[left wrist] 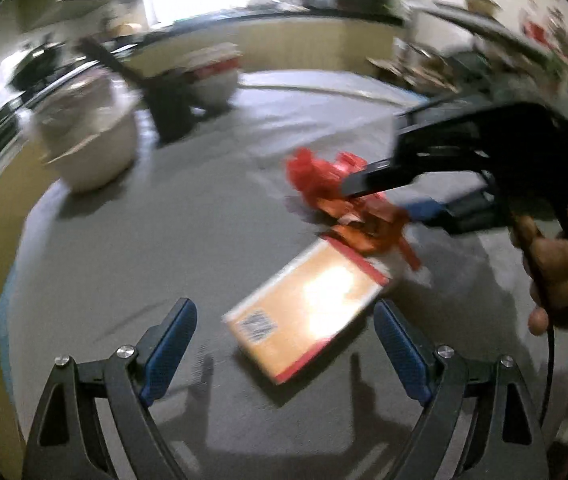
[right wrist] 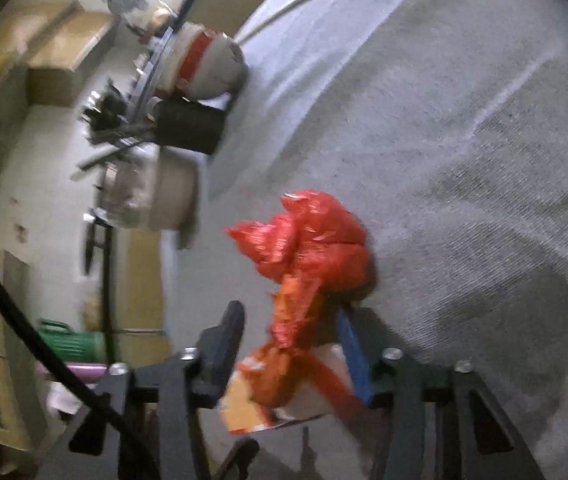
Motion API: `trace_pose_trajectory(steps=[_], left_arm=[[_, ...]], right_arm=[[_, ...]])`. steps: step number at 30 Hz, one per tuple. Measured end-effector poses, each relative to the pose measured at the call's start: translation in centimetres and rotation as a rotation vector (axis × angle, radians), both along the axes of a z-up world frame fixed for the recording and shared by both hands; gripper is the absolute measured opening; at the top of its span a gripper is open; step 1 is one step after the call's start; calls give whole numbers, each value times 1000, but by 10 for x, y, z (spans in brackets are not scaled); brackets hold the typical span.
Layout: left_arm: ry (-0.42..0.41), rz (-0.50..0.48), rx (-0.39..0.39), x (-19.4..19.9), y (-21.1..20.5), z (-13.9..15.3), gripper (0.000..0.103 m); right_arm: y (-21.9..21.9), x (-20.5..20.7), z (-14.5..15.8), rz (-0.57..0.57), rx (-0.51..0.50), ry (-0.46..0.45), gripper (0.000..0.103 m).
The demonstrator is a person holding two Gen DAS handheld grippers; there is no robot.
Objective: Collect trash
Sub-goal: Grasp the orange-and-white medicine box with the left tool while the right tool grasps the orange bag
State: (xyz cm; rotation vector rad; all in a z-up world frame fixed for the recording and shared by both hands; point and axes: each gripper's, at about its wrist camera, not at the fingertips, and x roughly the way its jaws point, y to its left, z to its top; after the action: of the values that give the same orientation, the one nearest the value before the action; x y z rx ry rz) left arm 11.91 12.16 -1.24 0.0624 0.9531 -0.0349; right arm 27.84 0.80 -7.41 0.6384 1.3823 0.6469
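A crumpled red plastic wrapper (left wrist: 324, 180) lies on the grey cloth, joined to orange torn packaging (left wrist: 372, 228). A flat orange packet (left wrist: 308, 308) with a barcode lies just in front of my left gripper (left wrist: 286, 322), which is open and empty above the cloth. My right gripper (left wrist: 368, 196) comes in from the right, its jaws around the red wrapper. In the right wrist view the red wrapper (right wrist: 312, 248) sits between my right gripper's (right wrist: 290, 320) fingers, which stand partly closed on its orange tail (right wrist: 292, 364).
A white bucket (left wrist: 88, 140) with rubbish stands at the back left, a black bin (left wrist: 168, 108) and a white pot (left wrist: 212, 76) behind it. The grey cloth (right wrist: 464, 160) covers the surface. A green basket (right wrist: 68, 344) sits on the floor.
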Motion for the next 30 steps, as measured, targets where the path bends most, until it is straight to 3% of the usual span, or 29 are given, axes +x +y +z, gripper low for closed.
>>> trace_pose_trajectory(steps=[3,6,7,9,12,20,30], left_arm=[[43,-54,18,2,-8,-12,90],[43,-48,-61,0,-1,-18,88],[42,-36,-74,-1,2,-19,85],[54,6,-113,-1,10,-23,67],[49,42,-150,-5,16,-23,62],[36,33,-135,-23,-2,-19,60],[58,126,-249,-75,-12,-9,60]], right_arm=[[0,-2,-2,10,4,-17,33],[-9,-7,3,10,8,-53,31],[-13,-8,3,8,21,-52,31],[-25,-12,6,5,46,-53,31],[-42,-20,11,13,71,-64,30],[-96,-45,16,-29,94,-77,27],[-135,-75,9,-34,15,-77,30]])
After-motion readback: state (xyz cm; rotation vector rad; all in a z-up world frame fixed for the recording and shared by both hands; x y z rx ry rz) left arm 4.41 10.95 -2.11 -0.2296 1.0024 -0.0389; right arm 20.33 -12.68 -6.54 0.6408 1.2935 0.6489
